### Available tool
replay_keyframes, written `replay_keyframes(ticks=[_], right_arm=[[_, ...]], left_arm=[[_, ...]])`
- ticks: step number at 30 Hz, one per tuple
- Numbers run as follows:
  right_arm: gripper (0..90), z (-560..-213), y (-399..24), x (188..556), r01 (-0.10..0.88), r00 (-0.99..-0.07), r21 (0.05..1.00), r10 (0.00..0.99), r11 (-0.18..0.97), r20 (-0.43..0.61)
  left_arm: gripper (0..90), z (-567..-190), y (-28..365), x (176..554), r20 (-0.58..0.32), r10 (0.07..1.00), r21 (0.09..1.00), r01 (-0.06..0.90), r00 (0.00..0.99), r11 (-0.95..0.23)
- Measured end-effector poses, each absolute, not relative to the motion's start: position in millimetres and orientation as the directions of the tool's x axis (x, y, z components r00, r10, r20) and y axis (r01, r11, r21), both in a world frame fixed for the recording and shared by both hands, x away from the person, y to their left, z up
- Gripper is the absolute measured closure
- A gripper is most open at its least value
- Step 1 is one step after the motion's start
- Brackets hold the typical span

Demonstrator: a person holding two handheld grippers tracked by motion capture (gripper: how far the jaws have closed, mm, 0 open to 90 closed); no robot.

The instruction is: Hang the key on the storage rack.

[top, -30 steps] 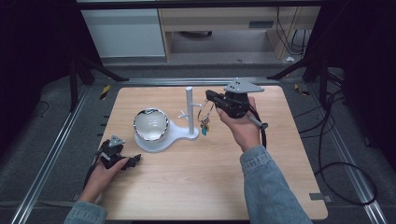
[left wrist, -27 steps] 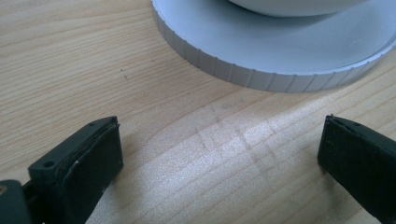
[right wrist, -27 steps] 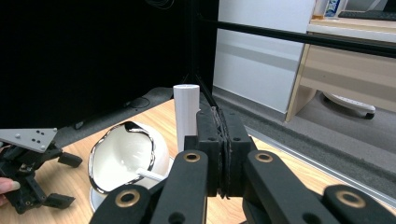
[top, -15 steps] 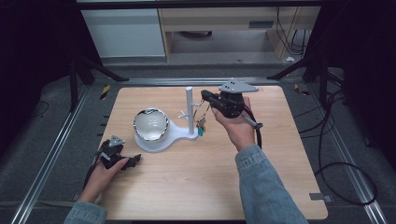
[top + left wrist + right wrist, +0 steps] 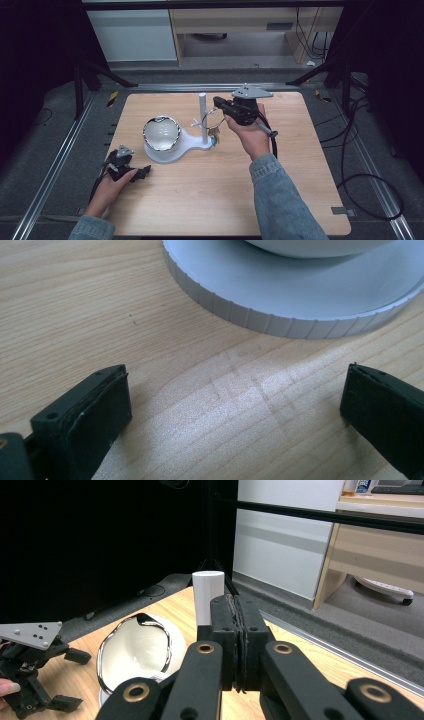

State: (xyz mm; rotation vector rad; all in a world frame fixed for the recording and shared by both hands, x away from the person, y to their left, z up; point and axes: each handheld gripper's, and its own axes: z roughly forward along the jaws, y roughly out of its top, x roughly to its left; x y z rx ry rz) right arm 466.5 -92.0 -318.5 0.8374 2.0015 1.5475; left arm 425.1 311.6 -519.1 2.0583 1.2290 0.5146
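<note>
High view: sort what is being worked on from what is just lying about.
Being worked on: white stand with post and bowl; small hanging items; right gripper, shut beside the post.

Lying about: left gripper, open on the table; floor cables.

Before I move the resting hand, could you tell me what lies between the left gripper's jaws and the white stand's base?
Only bare wooden table, in the left gripper view: the open left gripper faces the ribbed base, holding nothing.
</note>
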Motion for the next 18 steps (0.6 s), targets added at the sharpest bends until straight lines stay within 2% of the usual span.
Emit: replay_keyframes(ticks=[18], right_arm=[[88.5,-328.9,-97.9,476.7,0.219,-0.692,0.959,0.721,0.177,0.025]], left_arm=[[0.0,-519.2,311.6,425.1,-0.008,0.879,0.721,0.612,0.477,-0.326]])
